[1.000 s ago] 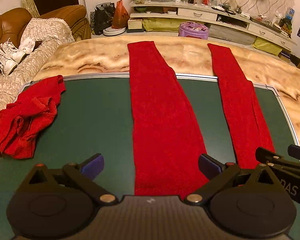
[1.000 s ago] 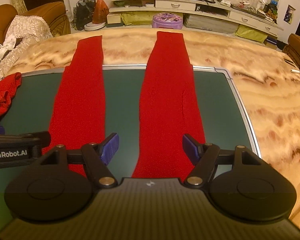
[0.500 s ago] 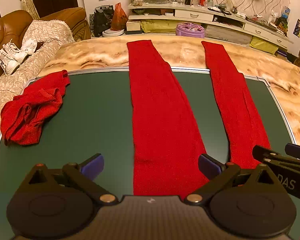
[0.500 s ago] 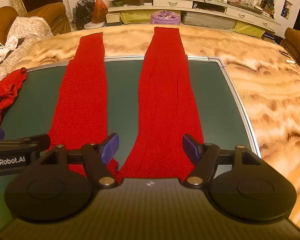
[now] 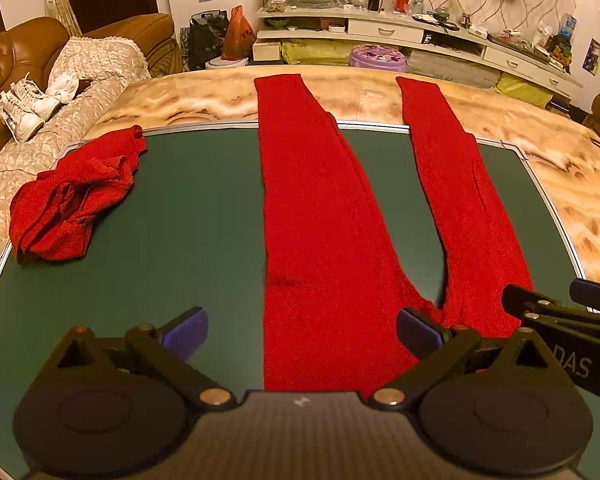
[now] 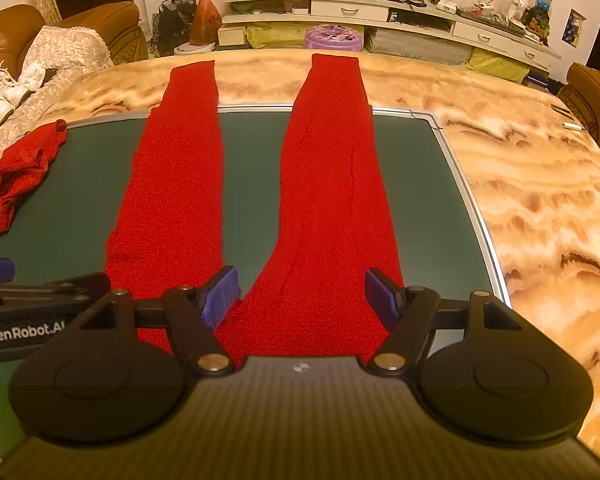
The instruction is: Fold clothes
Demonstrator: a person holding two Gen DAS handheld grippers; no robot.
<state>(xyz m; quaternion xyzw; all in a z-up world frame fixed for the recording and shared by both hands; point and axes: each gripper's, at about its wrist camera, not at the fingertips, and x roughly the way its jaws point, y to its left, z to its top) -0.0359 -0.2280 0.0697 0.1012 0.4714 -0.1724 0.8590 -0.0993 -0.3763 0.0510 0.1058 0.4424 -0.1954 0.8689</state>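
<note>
Both grippers pulled back toward the near edge since a second ago; the crotch join of the red leggings (image 5: 324, 216) now shows, before only separate legs. Left gripper (image 5: 302, 330) jaws wide apart, empty, straddling the left leg's waist end. Right gripper (image 6: 302, 294) jaws wide apart too, nothing held, over the right leg. Leggings lie flat on the green mat (image 5: 188, 216), legs running away onto the marble table (image 6: 520, 184). A crumpled red garment (image 5: 70, 200) sits on the mat's far-left corner, unmoved. Sofa (image 5: 16, 56) with white sneakers (image 5: 24, 106) left of the table.
</note>
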